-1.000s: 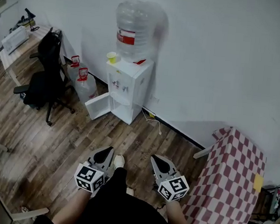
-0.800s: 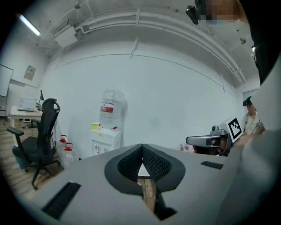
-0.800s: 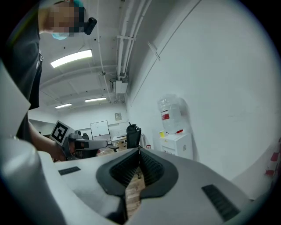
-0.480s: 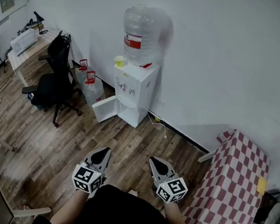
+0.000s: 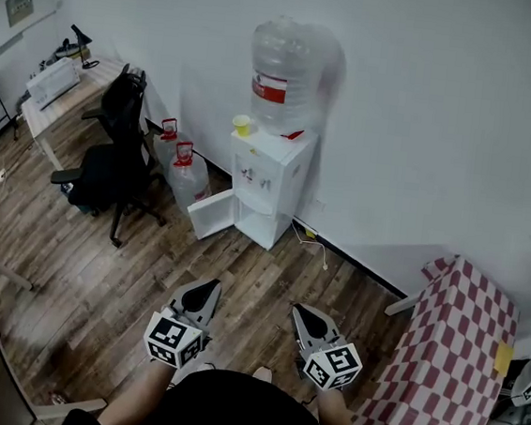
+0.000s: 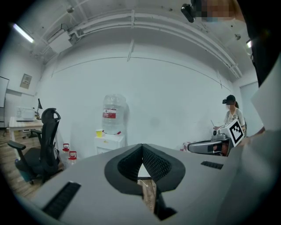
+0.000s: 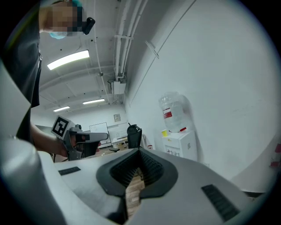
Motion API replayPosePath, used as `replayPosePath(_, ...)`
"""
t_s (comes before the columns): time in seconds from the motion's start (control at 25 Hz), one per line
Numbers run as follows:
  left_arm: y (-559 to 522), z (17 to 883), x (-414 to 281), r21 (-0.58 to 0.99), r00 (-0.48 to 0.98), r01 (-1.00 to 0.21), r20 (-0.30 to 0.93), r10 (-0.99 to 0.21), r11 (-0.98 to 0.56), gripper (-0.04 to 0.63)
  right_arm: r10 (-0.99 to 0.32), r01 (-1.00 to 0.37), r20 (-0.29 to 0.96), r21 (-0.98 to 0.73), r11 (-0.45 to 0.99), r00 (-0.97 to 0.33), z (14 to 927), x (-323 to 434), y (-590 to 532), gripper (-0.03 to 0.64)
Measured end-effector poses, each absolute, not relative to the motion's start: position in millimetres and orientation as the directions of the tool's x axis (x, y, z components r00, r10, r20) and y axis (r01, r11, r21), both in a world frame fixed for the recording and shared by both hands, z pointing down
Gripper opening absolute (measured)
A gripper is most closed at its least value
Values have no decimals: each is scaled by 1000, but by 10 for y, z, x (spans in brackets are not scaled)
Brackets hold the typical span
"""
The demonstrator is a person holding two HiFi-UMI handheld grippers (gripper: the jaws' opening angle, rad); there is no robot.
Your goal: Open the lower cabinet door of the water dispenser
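Note:
A white water dispenser (image 5: 267, 183) with a big clear bottle (image 5: 282, 76) on top stands against the white wall; it also shows in the left gripper view (image 6: 109, 143) and the right gripper view (image 7: 179, 143). Its lower cabinet door (image 5: 213, 213) hangs swung out to the left. A yellow cup (image 5: 242, 124) sits on its top. My left gripper (image 5: 205, 295) and right gripper (image 5: 305, 317) are held low near my body, well short of the dispenser. Both are shut with nothing between the jaws.
A black office chair (image 5: 111, 158) and two small water jugs (image 5: 181, 165) stand left of the dispenser. A desk (image 5: 57, 91) lies at far left. A red-checked table (image 5: 453, 359) is at right. A white cable (image 5: 317, 245) lies on the wood floor.
The view has shifted: the dispenser and chair now sit further right and lower in the head view. Both grippers stayed shut and kept their place near my body.

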State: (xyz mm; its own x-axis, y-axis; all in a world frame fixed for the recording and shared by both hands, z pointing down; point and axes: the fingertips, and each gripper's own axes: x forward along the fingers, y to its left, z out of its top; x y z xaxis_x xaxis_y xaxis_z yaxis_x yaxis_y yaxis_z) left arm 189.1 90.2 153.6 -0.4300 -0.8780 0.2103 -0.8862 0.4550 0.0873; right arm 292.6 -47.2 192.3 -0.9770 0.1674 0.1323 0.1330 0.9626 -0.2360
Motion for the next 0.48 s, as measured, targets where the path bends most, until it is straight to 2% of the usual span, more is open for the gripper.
replayPosePath(0.48, 1394, 1671, 1547, 123, -431, -879, 210, -878, 461, 14, 77, 37, 167, -227, 973, -983, 1965, 2745, -225, 21)
